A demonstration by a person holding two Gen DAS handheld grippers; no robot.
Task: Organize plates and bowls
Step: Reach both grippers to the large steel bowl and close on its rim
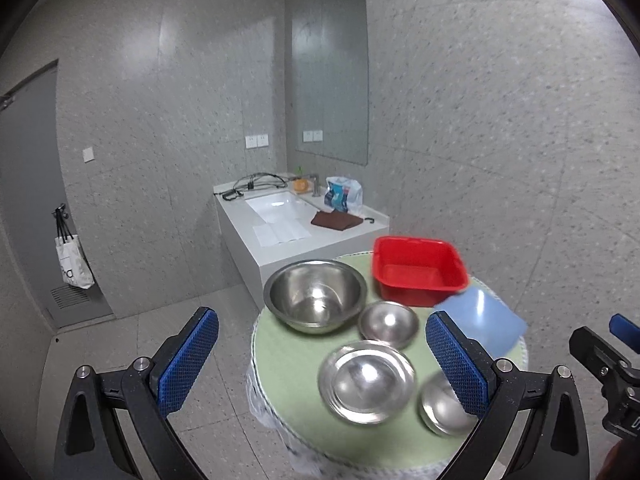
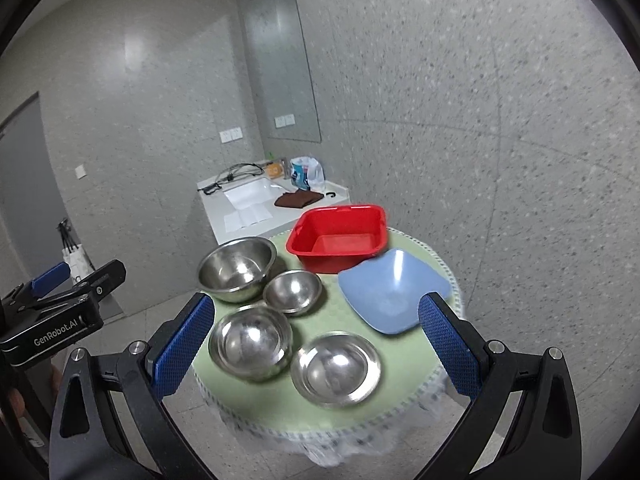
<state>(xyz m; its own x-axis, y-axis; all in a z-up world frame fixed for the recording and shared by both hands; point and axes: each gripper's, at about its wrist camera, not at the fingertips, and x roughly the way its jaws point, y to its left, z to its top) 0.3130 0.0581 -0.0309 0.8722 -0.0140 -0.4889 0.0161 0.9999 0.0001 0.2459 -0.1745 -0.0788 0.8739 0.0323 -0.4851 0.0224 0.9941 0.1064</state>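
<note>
Overall layout: a small round table (image 2: 280,412) with a pale green cover carries all the dishes; both grippers hover above its near edge, clear of everything.
Left gripper (image 1: 322,360): jaws spread wide, nothing between the blue pads; seen from the right wrist view it sits off to the left, apart from the table.
Right gripper (image 2: 316,344): jaws likewise spread wide, holding nothing.
Large steel bowl (image 2: 237,269): far left of the table, upright, the biggest of the four.
Small steel bowl (image 2: 292,292): just beside the large one, toward the centre.
Near-left steel bowl (image 2: 251,344): close to the table's front edge, its rim showing doubled, possibly nested bowls; blur prevents certainty.
Near-right steel bowl (image 2: 335,369): just beside the near-left one, at the front.
Red basin (image 2: 338,238): square plastic tub at the far side, nothing inside.
Blue square dish (image 2: 394,290): right of the bowls, its far corner touching or overlapping the basin's wall.
Background: a white sink counter (image 2: 256,208) with a brown cloth (image 2: 298,199) stands behind the table.
</note>
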